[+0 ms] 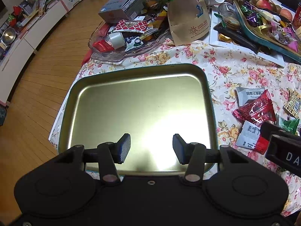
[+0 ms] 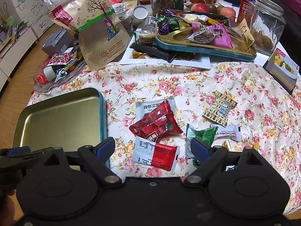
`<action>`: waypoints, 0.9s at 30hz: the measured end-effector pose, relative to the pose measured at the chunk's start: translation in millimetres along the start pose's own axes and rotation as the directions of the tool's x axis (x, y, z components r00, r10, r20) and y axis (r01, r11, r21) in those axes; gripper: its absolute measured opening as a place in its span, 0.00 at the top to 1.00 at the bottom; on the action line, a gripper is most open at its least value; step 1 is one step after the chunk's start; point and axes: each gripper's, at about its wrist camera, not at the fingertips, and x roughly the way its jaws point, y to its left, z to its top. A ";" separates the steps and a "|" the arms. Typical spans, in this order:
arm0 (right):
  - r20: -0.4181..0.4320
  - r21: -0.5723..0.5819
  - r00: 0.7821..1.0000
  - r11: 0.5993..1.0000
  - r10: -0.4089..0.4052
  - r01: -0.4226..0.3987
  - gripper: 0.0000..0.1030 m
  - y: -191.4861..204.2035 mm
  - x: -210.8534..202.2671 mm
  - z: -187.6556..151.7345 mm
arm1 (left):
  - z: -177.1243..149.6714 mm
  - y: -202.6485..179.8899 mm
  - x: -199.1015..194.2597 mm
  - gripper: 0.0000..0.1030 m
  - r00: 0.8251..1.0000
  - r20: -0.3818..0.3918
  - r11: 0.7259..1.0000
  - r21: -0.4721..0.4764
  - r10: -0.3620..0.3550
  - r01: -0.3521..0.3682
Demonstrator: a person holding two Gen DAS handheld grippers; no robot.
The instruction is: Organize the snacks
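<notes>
Snacks lie loose on the flowered table (image 2: 188,79), just right of the empty tin tray (image 2: 62,116) I mean to fill. Going left to right: my left claw (image 1: 151,147) hangs over the tray's bare gold floor, its pads apart with nothing between them. My right claw (image 2: 152,149) is spread wide above the white-and-red packet (image 2: 156,155), which sits squarely between the two blue pads without either touching it. Behind it lie the red triangular packet (image 2: 157,122), partly on top of a grey-white one (image 2: 148,106); further right are a green wrapper (image 2: 202,134), a gold patterned packet (image 2: 220,109) and a white hawthorn stick (image 2: 228,131).

I judge the step in hand to be picking up that white-and-red packet. To do it well I would come straight down, catch it across its short sides so the foil crumples rather than slips, and keep clear of the red packet's corner, which touches its upper edge. Then a short carry left over the tray rim.

The right wrist view shows me the whole spread of loose snacks and the heaped blue tray (image 2: 203,50) beyond; the left view gives only a few at its right edge. The left view alone shows the tray's full floor, and the glass dish (image 1: 120,54) of packets behind it more clearly.
</notes>
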 end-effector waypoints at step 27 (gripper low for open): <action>-0.013 0.004 1.000 1.000 -0.012 0.012 0.11 0.8 3.6 0.6 | -2.0 -4.8 -0.3 0.45 1.000 -0.012 1.000 0.007 -0.017 0.017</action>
